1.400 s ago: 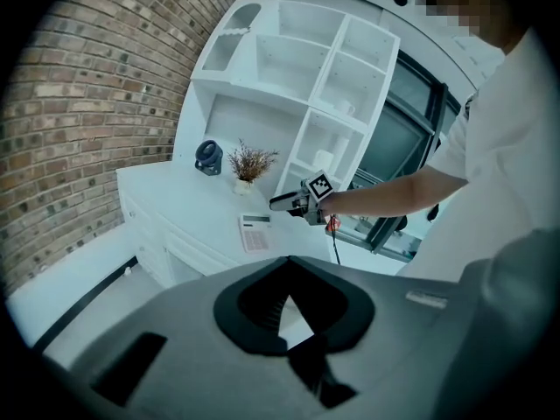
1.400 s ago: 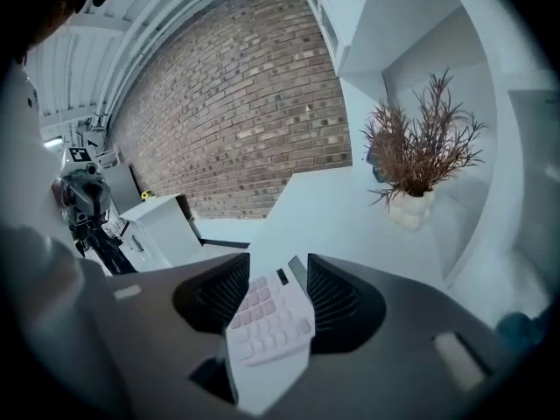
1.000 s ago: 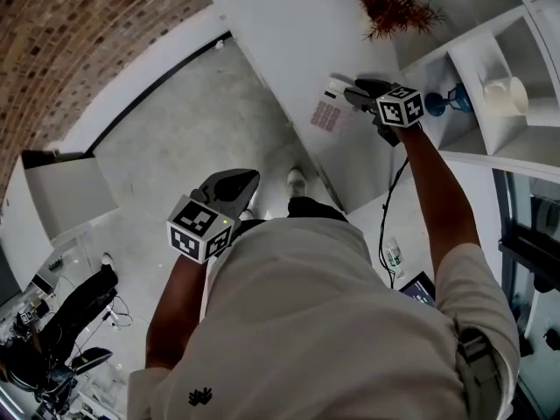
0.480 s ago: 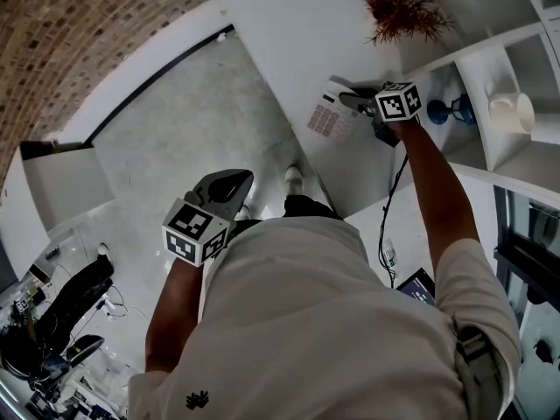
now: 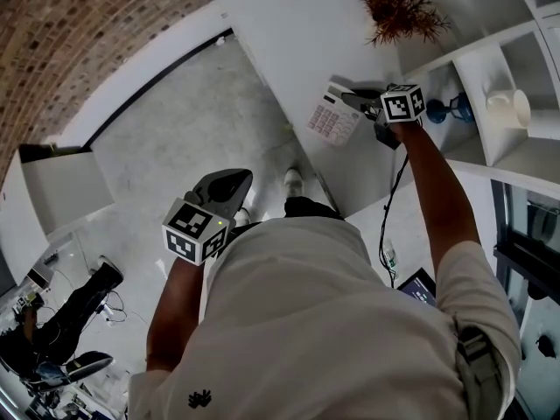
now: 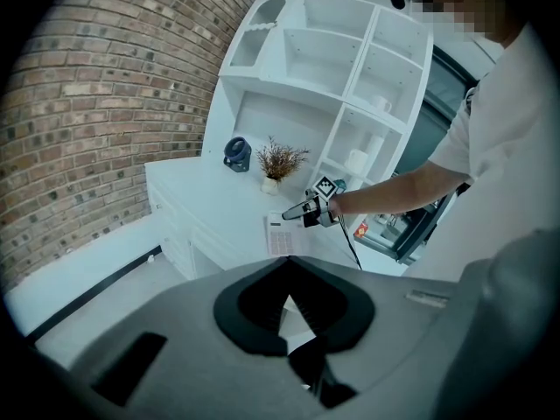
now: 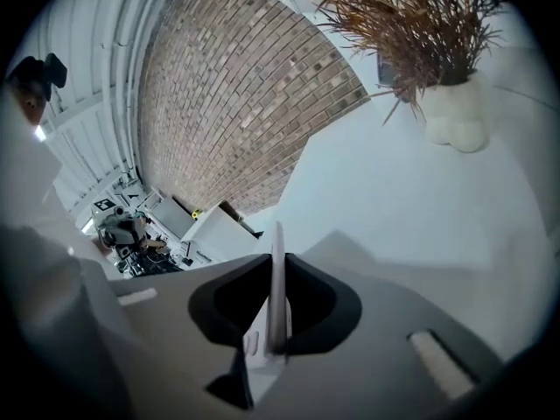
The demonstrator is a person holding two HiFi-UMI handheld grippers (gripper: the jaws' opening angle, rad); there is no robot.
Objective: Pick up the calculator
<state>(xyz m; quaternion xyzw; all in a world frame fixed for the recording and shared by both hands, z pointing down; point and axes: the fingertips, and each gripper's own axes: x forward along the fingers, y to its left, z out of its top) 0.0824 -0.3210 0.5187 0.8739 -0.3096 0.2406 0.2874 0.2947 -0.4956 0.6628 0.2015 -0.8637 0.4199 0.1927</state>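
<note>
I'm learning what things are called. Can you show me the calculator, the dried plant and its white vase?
calculator (image 5: 331, 121), head view, on its keypad face.
dried plant (image 5: 398, 3), head view, middle of its brown sprigs.
white vase (image 7: 455, 116), right gripper view, on its rounded body.

Dressed in a white short-sleeved T-shirt (image 5: 332, 322), marked with a small black emblem (image 5: 199, 398) near the lower edge. Crossed at the right shoulder by a grey strap (image 5: 479, 361). Below, dark legwear (image 5: 308, 206) and a white shoe (image 5: 295, 180). Equipped with left gripper (image 5: 238, 182) and right gripper (image 5: 350, 100), both moulded in smooth grey, lined black at the jaw recess, each capped by a cube of black-and-white square markers. Trailed from the right unit by a thin black cable (image 5: 383, 234). Closing at the right jaws on the thin white calculator (image 5: 332, 116).
</note>
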